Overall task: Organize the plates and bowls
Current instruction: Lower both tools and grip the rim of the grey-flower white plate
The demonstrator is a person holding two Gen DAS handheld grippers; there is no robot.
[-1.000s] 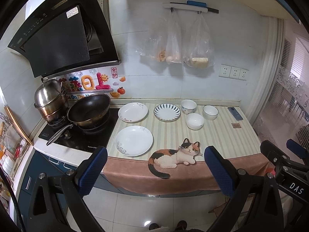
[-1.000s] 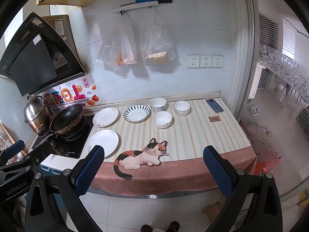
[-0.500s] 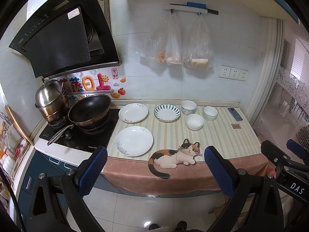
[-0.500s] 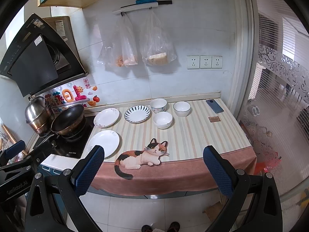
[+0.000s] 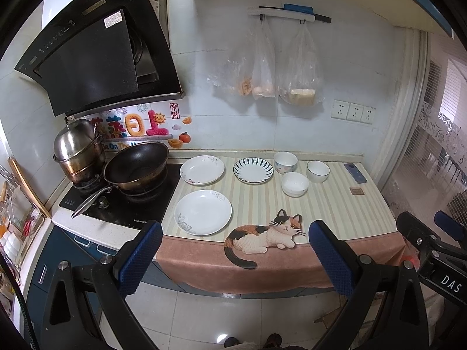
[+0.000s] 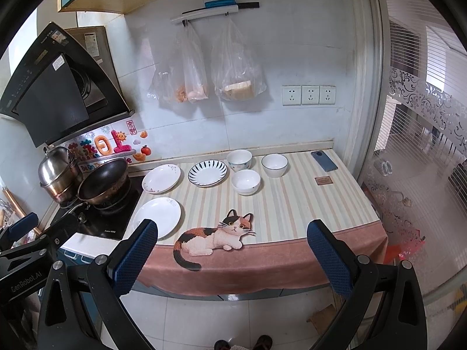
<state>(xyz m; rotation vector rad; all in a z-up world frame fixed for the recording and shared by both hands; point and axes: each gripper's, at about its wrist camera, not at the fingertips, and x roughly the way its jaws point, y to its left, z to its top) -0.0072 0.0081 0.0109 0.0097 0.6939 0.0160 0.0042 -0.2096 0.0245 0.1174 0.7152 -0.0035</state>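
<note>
On the striped counter cloth (image 5: pixel 262 204) lie a large white plate (image 5: pixel 203 212) at the front left, a smaller floral plate (image 5: pixel 202 169) behind it and a blue-striped plate (image 5: pixel 253 170) beside that. Three white bowls (image 5: pixel 295 184) stand to their right. The same plates (image 6: pixel 157 217) and bowls (image 6: pixel 245 181) show in the right wrist view. My left gripper (image 5: pixel 235 258) and my right gripper (image 6: pixel 232 256) are both open and empty, held well back from the counter's front edge.
A black wok (image 5: pixel 135 166) and a steel pot (image 5: pixel 77 148) sit on the stove at the left. A phone (image 5: pixel 355 173) and a small brown card (image 5: pixel 356 191) lie at the counter's right end. Plastic bags (image 5: pixel 264 67) hang on the wall.
Both views have drifted very slightly; the counter sits a touch nearer. Nothing on the counter has moved and both grippers stay open.
</note>
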